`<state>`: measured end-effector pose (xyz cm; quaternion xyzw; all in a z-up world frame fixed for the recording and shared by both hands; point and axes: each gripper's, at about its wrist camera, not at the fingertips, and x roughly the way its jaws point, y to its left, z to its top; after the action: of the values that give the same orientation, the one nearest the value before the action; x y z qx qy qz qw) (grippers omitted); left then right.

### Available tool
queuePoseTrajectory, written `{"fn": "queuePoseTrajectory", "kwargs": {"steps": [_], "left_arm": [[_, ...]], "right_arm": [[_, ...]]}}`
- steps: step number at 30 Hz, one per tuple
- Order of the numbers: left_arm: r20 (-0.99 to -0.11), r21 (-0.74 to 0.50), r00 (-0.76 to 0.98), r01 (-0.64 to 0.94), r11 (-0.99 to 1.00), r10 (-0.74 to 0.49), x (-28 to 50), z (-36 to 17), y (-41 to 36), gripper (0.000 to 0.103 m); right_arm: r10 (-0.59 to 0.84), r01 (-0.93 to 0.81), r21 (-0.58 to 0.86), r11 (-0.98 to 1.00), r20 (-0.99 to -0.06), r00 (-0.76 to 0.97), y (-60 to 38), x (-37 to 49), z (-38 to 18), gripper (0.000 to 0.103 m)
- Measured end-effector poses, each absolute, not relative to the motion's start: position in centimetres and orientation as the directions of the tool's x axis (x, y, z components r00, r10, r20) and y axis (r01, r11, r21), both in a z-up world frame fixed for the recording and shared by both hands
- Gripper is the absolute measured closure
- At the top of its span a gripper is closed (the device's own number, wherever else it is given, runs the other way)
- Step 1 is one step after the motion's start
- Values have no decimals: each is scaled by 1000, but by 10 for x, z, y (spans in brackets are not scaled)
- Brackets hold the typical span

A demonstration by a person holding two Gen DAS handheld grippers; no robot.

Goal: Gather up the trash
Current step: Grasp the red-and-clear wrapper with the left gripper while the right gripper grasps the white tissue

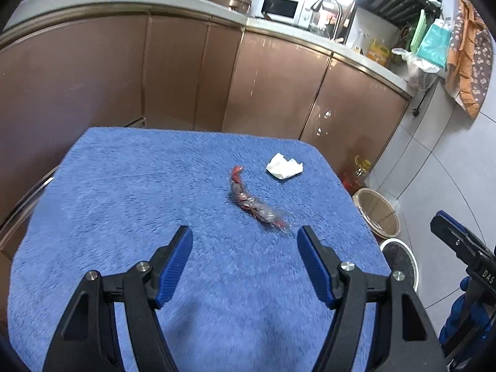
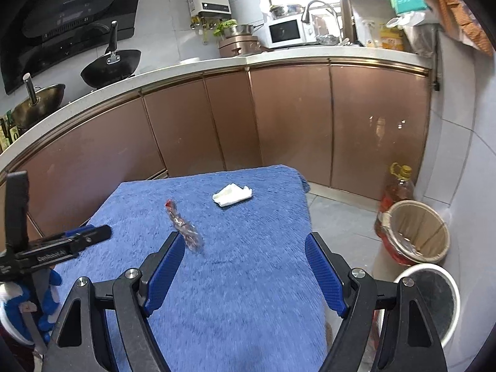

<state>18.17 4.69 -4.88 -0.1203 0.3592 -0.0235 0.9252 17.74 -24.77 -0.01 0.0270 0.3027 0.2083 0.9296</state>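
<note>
Both tongs hover over the blue towel (image 1: 124, 217), spread wide, gripping nothing. Left gripper (image 1: 245, 238) sits just short of the twisted clear-and-red wrapper (image 1: 252, 203); right gripper (image 2: 245, 243) has the wrapper's near end just beside its left finger. Wrapper's print is blurred, possibly a snack bag. Crumpled white tissue (image 2: 232, 195) lies beyond, near the far edge. Tan bin (image 2: 417, 232) stands on the floor right of the table, its base hidden behind a white-rimmed round object (image 2: 434, 297).
</note>
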Motion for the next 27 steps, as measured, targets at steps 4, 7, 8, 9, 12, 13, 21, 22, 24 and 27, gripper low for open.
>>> {"fn": "queuePoseTrajectory", "kwargs": {"steps": [4,7,8,9,12,13,21,22,24,27], "left_arm": [[-687,-266,710,-46,963,-156,217,-64,43,35],[-705,-281,688,-48,959,-172,243,-74,39,35],[-710,-286,681,-48,957,-179,250,-77,38,35],[-717,-291,672,-47,956,-185,259,-81,37,35],[-739,-296,645,-50,954,-195,284,-93,32,36],[-748,-298,634,-53,953,-198,292,-98,31,36],[-786,-320,579,-80,944,-217,332,-131,27,65],[-787,-320,578,-82,944,-217,334,-134,27,69],[-780,-317,588,-78,945,-213,337,-135,28,74],[-768,-332,601,-80,940,-220,338,-138,33,82]], "right_arm": [[439,-401,198,894,-565,699,-237,208,-8,25],[450,-409,212,888,-581,678,-230,232,-16,25],[459,-412,223,884,-586,667,-228,241,-19,25],[470,-415,238,878,-591,655,-225,250,-23,25],[487,-420,261,869,-604,631,-215,273,-33,26],[496,-425,272,863,-609,619,-211,281,-37,27],[520,-441,303,845,-659,544,-181,327,-68,34],[521,-441,305,844,-663,538,-178,332,-71,34],[521,-439,310,843,-672,526,-173,343,-76,36],[521,-437,316,842,-684,511,-166,357,-83,40]]}}
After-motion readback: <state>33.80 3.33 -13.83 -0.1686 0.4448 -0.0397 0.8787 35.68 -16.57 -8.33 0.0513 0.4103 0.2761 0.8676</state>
